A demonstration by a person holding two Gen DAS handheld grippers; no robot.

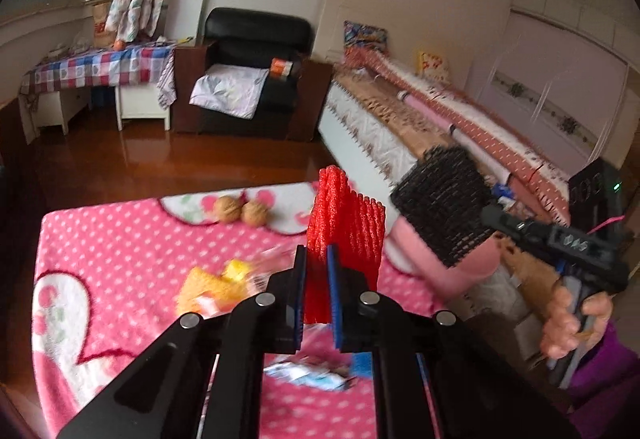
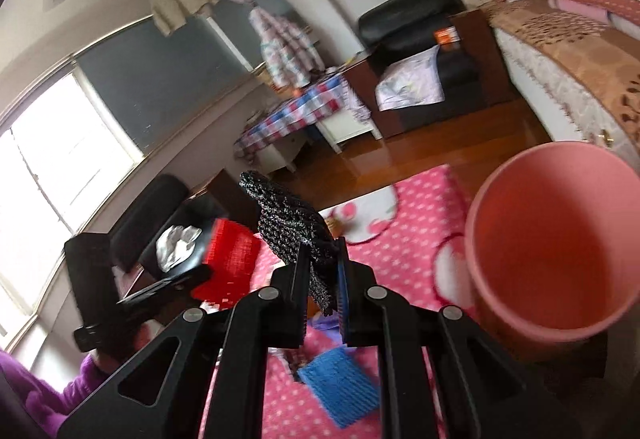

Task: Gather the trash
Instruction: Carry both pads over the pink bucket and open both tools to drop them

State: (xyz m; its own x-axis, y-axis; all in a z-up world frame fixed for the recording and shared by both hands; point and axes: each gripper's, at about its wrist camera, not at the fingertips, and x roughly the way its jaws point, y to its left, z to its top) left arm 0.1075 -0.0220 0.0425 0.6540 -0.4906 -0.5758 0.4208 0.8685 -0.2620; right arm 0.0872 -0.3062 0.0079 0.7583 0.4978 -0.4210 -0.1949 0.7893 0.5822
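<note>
In the left wrist view my left gripper (image 1: 318, 259) is shut on a red foam net (image 1: 344, 223), held upright above the pink dotted blanket (image 1: 120, 239). To its right my right gripper (image 1: 486, 215) holds a black foam net (image 1: 440, 199) in front of the pink bin (image 1: 424, 259). In the right wrist view my right gripper (image 2: 322, 259) is shut on the black foam net (image 2: 288, 215). The pink bin (image 2: 552, 239) stands open-mouthed to its right. The red foam net (image 2: 230, 259) shows to the left in my left gripper (image 2: 200, 275).
On the blanket lie two walnuts (image 1: 240, 211), a yellow-orange wrapper (image 1: 216, 287), a white-blue wrapper (image 1: 308, 375) and a blue foam net (image 2: 340, 387). A bed (image 1: 400, 127) runs along the right. A black armchair (image 1: 252, 71) and a checked table (image 1: 100, 67) stand across the wooden floor.
</note>
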